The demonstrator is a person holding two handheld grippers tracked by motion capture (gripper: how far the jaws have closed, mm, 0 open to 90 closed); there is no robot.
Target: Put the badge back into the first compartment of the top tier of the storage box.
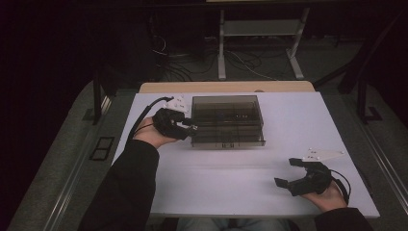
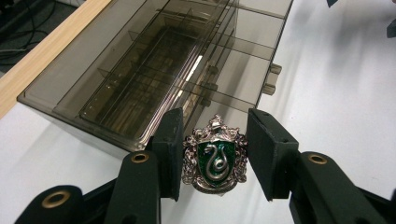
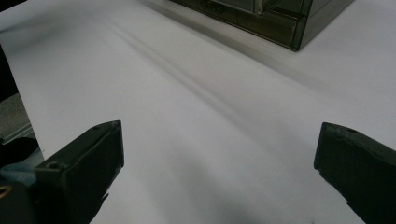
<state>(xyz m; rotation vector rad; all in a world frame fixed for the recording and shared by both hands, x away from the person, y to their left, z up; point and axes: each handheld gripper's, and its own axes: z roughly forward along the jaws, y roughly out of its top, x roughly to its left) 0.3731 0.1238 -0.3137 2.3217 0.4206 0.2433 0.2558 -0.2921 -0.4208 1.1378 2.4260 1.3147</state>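
The white table [image 1: 231, 183] takes up most of the high view, with a strip of bare wood edge along its far side. On its far middle sits a smoke-tinted clear plastic organiser box [image 1: 227, 120], lid down, its inside split by thin dividers into compartments, with two small latches on the near wall. The left gripper [image 1: 188, 126] hovers at the box's left near corner, and in the left gripper view its two black pads are clamped on the sides of a small silver crest badge [image 2: 215, 156], a green shield with a coiled silver snake. The badge is lifted off the table and hangs just short of the box's corner, over the white surface. The right gripper [image 1: 285, 173] rests well apart at the table's near right, jaws spread wide with nothing between them. As I judge it, the main risk lies in the grip: the pads hold the badge only by its ornate, uneven edges, so a small twist of the hand could let it pivot or slip out and drop onto the table or the closed lid. The lid looks shut, so nothing can go into a compartment until it is opened, and nudging the light box with the loaded gripper could shove it across the smooth table.
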